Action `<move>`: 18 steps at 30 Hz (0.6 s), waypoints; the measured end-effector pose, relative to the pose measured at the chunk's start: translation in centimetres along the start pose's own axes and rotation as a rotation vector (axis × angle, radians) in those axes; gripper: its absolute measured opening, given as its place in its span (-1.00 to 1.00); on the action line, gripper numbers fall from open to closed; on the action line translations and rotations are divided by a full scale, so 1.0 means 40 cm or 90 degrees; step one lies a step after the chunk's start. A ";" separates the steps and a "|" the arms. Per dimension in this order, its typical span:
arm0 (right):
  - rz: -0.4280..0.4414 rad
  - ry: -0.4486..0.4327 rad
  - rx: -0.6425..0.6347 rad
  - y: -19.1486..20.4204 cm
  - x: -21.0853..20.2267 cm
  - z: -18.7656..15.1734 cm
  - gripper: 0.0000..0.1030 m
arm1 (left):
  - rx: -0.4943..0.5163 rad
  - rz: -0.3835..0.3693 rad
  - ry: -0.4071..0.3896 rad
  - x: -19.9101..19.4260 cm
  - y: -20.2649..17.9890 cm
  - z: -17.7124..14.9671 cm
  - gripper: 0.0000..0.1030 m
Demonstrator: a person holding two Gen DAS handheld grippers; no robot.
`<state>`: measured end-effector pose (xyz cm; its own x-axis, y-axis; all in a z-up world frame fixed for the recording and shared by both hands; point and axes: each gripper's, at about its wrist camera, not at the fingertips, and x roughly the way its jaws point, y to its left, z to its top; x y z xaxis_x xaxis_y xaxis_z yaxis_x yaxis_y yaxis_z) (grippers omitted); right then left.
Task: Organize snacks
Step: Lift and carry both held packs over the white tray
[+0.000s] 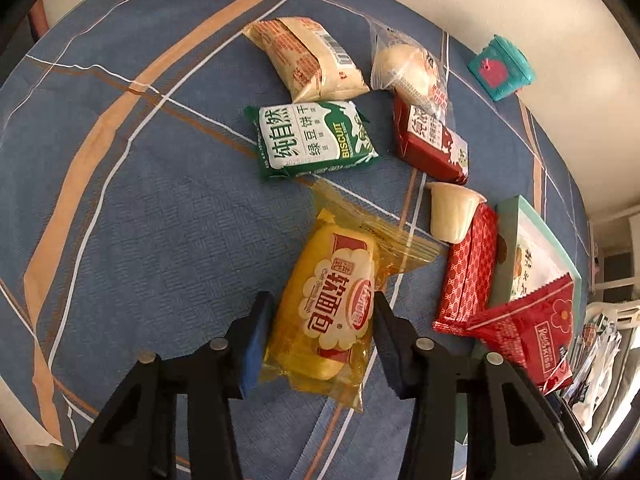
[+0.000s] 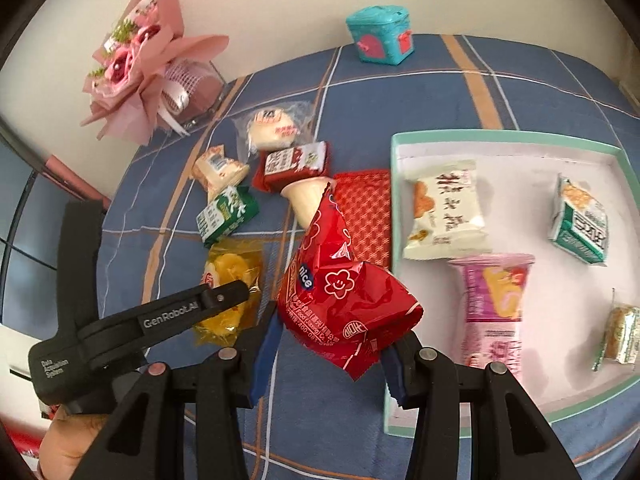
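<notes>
A yellow bread packet (image 1: pixel 332 280) lies on the blue checked cloth, and my left gripper (image 1: pixel 322 304) is shut on it with a pad against each long side. In the right wrist view, that same gripper (image 2: pixel 224 296) reaches down over the yellow packet (image 2: pixel 230 268). My right gripper (image 2: pixel 336 336) is shut on a crumpled red snack packet (image 2: pixel 332 272) and holds it above the cloth, just left of the mint-rimmed tray (image 2: pixel 396 152). The red packet (image 1: pixel 532 332) also shows at the right edge of the left wrist view. Several packets lie inside the tray.
Loose on the cloth are a green biscuit packet (image 1: pixel 316 140), a dark red packet (image 1: pixel 432 144), a pudding cup (image 1: pixel 452 212), a red patterned packet (image 1: pixel 468 272), a cream packet (image 1: pixel 308 56) and a clear bun packet (image 1: pixel 404 64). A teal box (image 2: pixel 380 34) and a pink bouquet (image 2: pixel 140 60) stand at the back.
</notes>
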<state>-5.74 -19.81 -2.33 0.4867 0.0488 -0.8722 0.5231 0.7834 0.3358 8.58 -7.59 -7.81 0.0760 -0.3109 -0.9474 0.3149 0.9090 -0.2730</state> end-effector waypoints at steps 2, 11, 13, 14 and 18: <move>0.003 -0.004 0.007 -0.010 -0.011 0.001 -0.05 | -0.003 -0.001 -0.007 -0.008 -0.002 -0.001 -0.09; 0.012 -0.019 0.024 -0.034 -0.037 0.012 -0.05 | -0.012 0.001 -0.045 -0.054 -0.010 0.004 -0.21; 0.014 -0.020 0.029 -0.040 -0.041 0.014 -0.05 | -0.014 -0.002 -0.051 -0.064 -0.013 0.010 -0.21; 0.016 -0.022 0.031 -0.042 -0.043 0.016 -0.05 | -0.017 -0.003 -0.055 -0.061 -0.015 0.016 -0.22; 0.021 -0.030 0.037 -0.051 -0.057 0.020 -0.05 | -0.018 -0.009 -0.079 -0.097 -0.015 0.007 -0.22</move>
<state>-7.37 -22.00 -0.75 0.5360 0.0431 -0.8431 0.5457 0.7443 0.3850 8.39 -7.00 -3.93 0.1879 -0.3544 -0.9160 0.2902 0.9110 -0.2929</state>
